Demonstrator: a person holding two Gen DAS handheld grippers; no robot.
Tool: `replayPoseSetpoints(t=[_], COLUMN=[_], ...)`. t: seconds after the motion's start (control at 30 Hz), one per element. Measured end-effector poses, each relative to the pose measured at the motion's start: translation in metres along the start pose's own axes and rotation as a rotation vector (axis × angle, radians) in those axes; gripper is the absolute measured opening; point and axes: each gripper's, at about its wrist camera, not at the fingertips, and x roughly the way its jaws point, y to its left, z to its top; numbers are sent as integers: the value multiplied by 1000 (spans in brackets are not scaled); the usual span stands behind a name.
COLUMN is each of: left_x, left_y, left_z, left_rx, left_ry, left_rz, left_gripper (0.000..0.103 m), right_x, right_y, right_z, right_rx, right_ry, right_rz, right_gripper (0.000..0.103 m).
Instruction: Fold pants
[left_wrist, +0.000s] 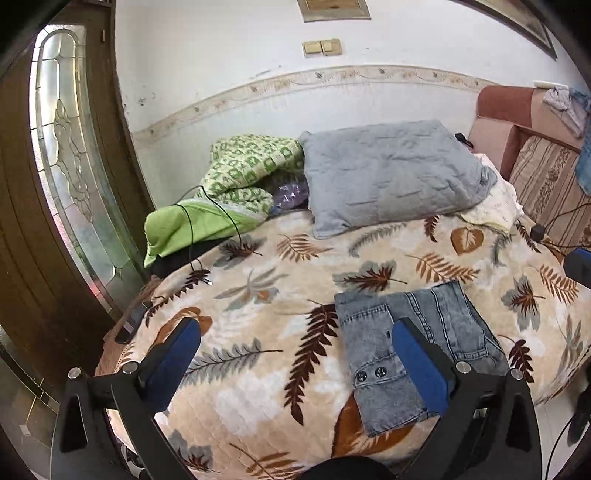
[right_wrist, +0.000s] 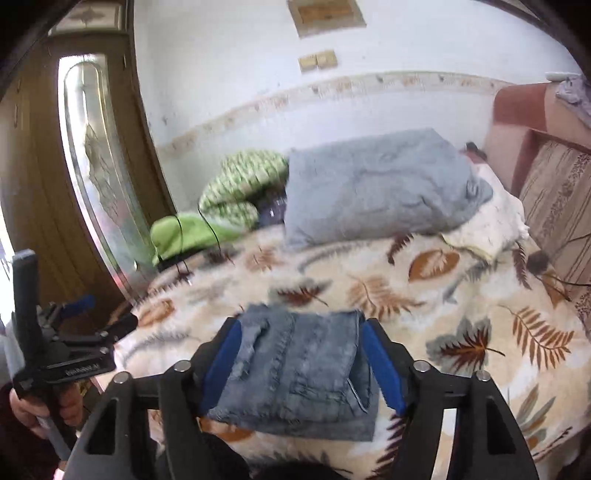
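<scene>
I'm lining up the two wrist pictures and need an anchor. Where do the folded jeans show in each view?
Left wrist: the folded jeans lie lower right of centre, partly behind one blue finger.
Right wrist: the folded jeans sit low and central, seen between the two blue fingers.
Shared landmark: the grey pillow, farther back on the bed.

White wall (left_wrist: 229, 55) w/ border, glazed wood door (left_wrist: 66, 155), sofa (left_wrist: 524, 147) by bed (left_wrist: 258, 295)

A home bedroom is shown: a bed (left_wrist: 258, 369) covered by a leaf-patterned blanket, a grey pillow (left_wrist: 391, 181), and a wooden door (left_wrist: 70, 177) with patterned glass.
</scene>
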Motion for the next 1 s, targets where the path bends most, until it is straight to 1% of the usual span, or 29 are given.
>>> replayPoseSetpoints(t=[0.03,0.1,0.23,0.53,1.0], left_x=[1,3,8,27,53], left_y=[2,4,11,25,31], left_z=[0,-2,-7,-13,-25], left_rx=[-4,-9,-31,-56,-64], left_ry=[4,16,37,82,156], left_rz=[9,21,37,60,67], left_gripper=[103,103,103,103,103], right_x=[-2,-2,5,23,53], right_y=[3,8,12,10,2], right_z=[-1,-3,-8,-14,-28], right_rx=[-10,-32,-30,-9,22], right_ry=[-17,-23,-4,49,141], right_rz=[-4,-11,10,19,8], right_gripper=[78,78,78,78,78])
